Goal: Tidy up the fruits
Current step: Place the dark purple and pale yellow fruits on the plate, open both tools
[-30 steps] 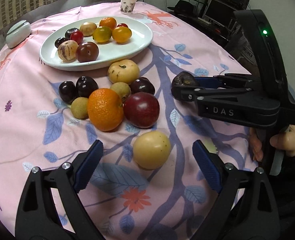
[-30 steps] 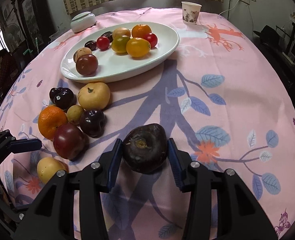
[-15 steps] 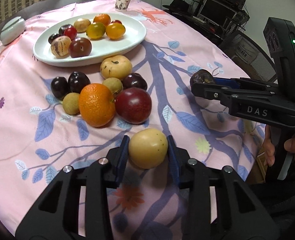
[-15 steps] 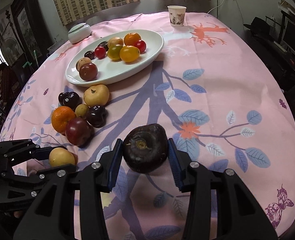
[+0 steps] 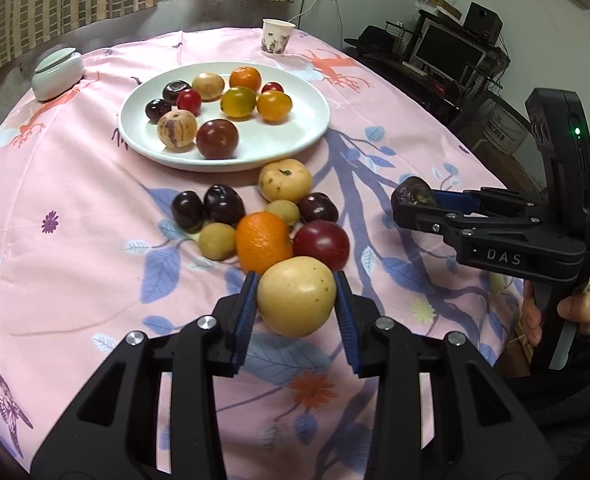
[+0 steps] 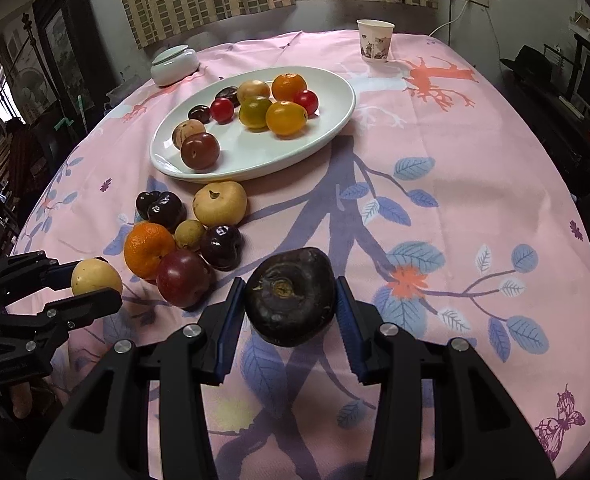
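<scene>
My left gripper [image 5: 297,300] is shut on a round yellow fruit [image 5: 297,296] and holds it just above the pink cloth. My right gripper [image 6: 290,300] is shut on a dark, almost black fruit [image 6: 291,296], also lifted off the table. Each gripper shows in the other's view: the right gripper [image 5: 415,200] at the right, the left gripper [image 6: 95,284] at the lower left. A white oval plate [image 5: 295,140] farther back carries several small fruits. Between plate and grippers lies a loose cluster with an orange [image 5: 263,242], a red plum [image 5: 321,244] and a pale pear-like fruit [image 5: 286,180].
A paper cup [image 5: 277,37] stands at the table's far edge. A white lidded bowl [image 5: 57,74] sits far left. The round table's edge drops off at the right, with a monitor [image 5: 449,54] and clutter beyond. A hand [image 5: 575,308] grips the right tool's handle.
My left gripper closed on the yellow fruit and lifted it off the cloth. My right gripper, still holding the dark fruit, rose a little.
</scene>
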`<state>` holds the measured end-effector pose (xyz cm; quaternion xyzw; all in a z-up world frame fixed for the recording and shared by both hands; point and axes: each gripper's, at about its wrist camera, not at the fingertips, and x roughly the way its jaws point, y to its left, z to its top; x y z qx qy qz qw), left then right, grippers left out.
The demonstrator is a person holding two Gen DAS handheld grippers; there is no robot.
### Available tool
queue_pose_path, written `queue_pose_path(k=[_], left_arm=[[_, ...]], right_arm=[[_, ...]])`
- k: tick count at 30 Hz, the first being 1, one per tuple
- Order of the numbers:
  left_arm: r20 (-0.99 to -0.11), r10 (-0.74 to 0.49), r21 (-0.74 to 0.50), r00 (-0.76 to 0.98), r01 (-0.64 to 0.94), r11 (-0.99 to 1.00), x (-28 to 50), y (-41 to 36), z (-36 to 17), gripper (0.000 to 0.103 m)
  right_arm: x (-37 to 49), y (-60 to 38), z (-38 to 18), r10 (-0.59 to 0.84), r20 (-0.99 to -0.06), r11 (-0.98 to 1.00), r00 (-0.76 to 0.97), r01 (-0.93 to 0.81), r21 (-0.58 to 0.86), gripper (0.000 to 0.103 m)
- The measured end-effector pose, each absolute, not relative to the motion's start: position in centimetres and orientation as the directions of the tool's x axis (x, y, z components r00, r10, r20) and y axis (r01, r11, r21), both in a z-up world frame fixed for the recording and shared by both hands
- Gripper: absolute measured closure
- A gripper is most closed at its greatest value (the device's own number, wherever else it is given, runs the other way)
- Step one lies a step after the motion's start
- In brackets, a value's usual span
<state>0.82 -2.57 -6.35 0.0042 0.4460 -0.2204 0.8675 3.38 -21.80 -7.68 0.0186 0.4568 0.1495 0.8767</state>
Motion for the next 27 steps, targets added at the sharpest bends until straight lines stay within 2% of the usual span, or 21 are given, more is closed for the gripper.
queue_pose_path(k=[6,13,18,27], left_arm=[[-0.775,-0.343,-0.153,0.530,0.370,0.916,4.0,-1.5,-4.2,0.065],[-0.764,-0.274,-0.069,0.584,0.348,0.935,13.7,-1.7,-0.7,0.065],[-0.787,-0.281,-0.113,0.549,0.319,0.941,19.6,-2.1,-1.8,0.065],[-0.819,-0.277,-0.133,0.502,0.303,0.944,22.6,-2.6,-4.8,0.065]], right_arm=[[6.0,-20.4,-6.4,0.305,-0.792,0.943,0.528,-0.282,0.176,0.058],[13.2,-18.0,-3.7,0.292,-0.784,0.936,0.549,-0.333,0.116,0.058],[18.2,-17.6,-3.9,0.222,-0.765,0.959,0.605,-0.277,0.059,0.058],[22.3,-18.4,-6.5,0.228,-0.787,0.967,0.573,-0.227,0.115,0.058]])
